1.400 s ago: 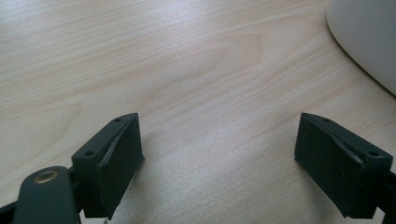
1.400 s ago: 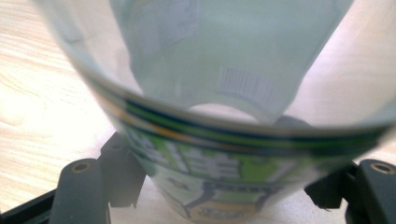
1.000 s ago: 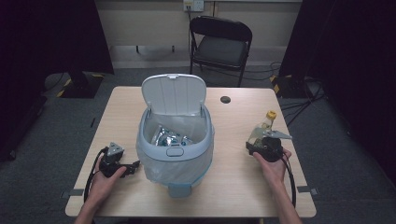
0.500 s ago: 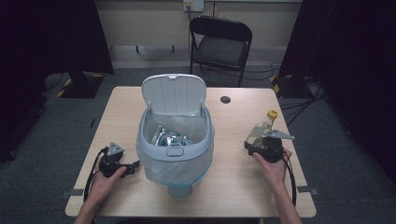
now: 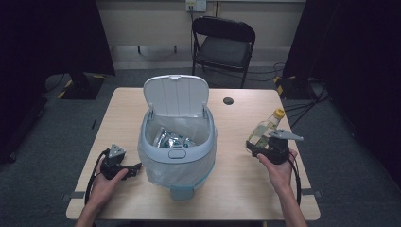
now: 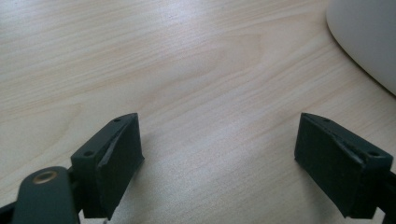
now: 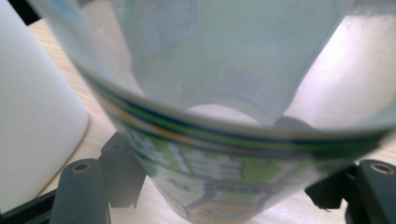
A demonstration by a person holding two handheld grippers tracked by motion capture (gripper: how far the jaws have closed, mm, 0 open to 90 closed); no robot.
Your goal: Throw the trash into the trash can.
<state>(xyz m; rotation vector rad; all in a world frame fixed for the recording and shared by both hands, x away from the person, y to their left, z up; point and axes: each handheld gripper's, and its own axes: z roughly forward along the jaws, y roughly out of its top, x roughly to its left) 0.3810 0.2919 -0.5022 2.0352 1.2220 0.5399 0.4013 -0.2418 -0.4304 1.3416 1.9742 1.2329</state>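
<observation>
Counting on one pale wood-grain table [image 5: 236, 189]: one clear plastic bottle [image 5: 265, 128], yellow-capped, green-labelled, tilted, clamped at its base between the jaws of the right gripper [image 5: 255, 146] near the table's right edge; one rounded light-blue bin [image 5: 177, 153], lid raised, lined with a clear bag; one left gripper [image 6: 219, 158], jaws spread wide, nothing between them, low over bare wood beside the bin
</observation>
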